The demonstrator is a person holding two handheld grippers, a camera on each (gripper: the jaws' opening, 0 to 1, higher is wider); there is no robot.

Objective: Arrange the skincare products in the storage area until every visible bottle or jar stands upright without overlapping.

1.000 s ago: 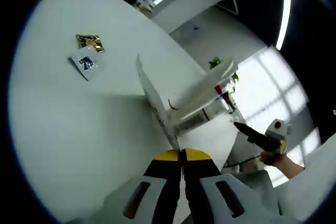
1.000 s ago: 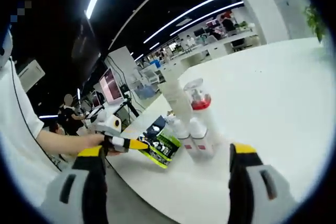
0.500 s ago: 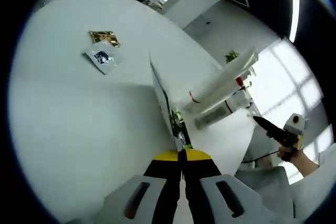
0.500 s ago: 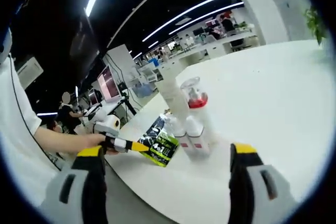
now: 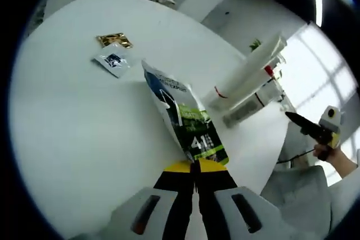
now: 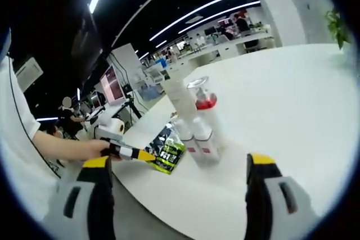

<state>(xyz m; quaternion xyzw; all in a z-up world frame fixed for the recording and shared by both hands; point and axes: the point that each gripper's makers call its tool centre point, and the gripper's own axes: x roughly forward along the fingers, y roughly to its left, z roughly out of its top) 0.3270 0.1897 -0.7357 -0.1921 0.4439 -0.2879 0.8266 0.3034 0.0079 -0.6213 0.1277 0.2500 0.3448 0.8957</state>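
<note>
Skincare sachets, 2 of them (image 5: 113, 60) (image 5: 113, 40), lie flat at the left of the white table (image 5: 67, 139), while the left gripper (image 5: 196, 167) pinches a green sachet (image 5: 188, 125) that was edge-on 1 second ago and now shows its printed face. Right of it, the tubes and bottles (image 5: 247, 82) stand clustered, sitting further away than before in the right gripper view. There the right gripper (image 6: 177, 167) holds its jaws spread wide, gripping nothing.

The surface (image 5: 73, 139) is smooth, matt white. The green-and-white pouch (image 5: 188, 122) looks like glossy printed film, and the gold sachet (image 5: 112, 39) shines like foil. The white tube (image 5: 247, 71) is smooth plastic, and the pump bottle (image 6: 203, 102) has a clear plastic cap.
</note>
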